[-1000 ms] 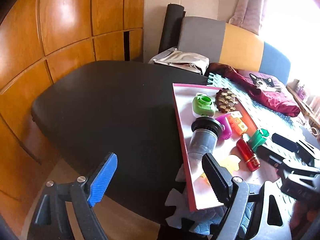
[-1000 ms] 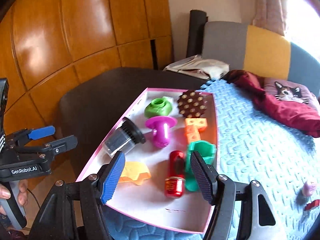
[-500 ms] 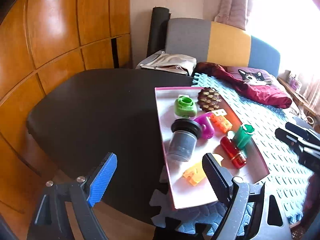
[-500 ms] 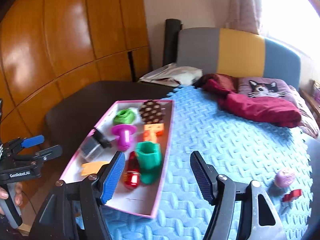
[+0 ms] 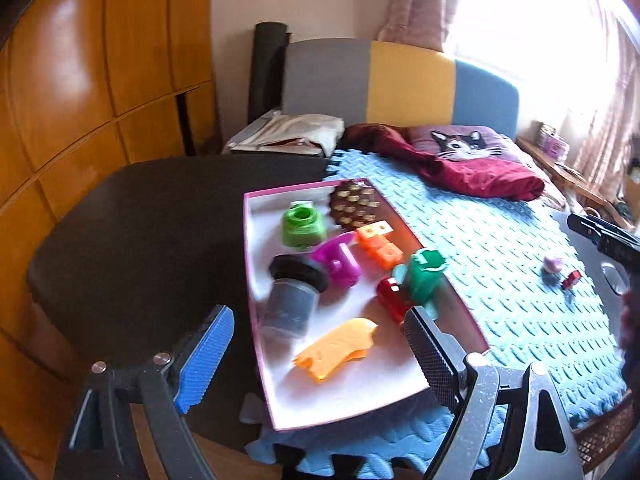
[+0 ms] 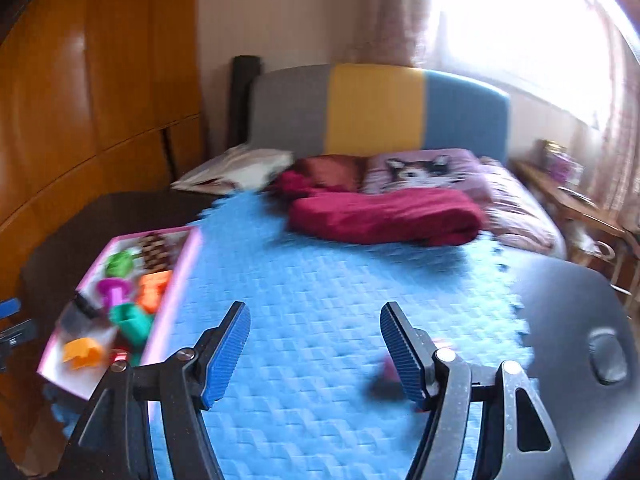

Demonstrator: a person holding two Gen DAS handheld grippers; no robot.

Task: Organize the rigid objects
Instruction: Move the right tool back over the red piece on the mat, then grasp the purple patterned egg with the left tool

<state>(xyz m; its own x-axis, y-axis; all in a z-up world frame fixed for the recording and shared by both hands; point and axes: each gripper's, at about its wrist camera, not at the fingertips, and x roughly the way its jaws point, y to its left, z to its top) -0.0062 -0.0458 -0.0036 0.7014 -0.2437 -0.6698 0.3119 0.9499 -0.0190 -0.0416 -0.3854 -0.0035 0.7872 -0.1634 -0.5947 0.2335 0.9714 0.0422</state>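
A pink-rimmed white tray (image 5: 360, 412) lies on the blue foam mat (image 5: 500, 264) and holds several toys: a green piece (image 5: 302, 226), a magenta piece (image 5: 340, 260), an orange block (image 5: 380, 242), a teal cup (image 5: 424, 276), a red can (image 5: 392, 300), a dark jar (image 5: 294, 300) and a yellow piece (image 5: 340, 348). A small pink ball (image 5: 553, 263) and a small red piece (image 5: 571, 279) lie on the mat at right. My left gripper (image 5: 316, 360) is open over the tray's near end. My right gripper (image 6: 316, 352) is open above the mat; the tray (image 6: 176, 280) is at its left. A blurred pink-red thing (image 6: 390, 368) shows by the right finger.
A dark table (image 5: 140, 232) carries the mat. A red blanket (image 6: 384, 212) and cat pillow (image 6: 420, 172) lie at the back by a grey, yellow and blue headboard (image 6: 376, 108). Wooden cabinets (image 5: 80, 80) stand at left. A dark round surface (image 6: 572, 320) is at right.
My right gripper has swung right, away from the tray and over the mat. My left gripper has turned right, so the tray now sits between its fingers. Both stayed open.
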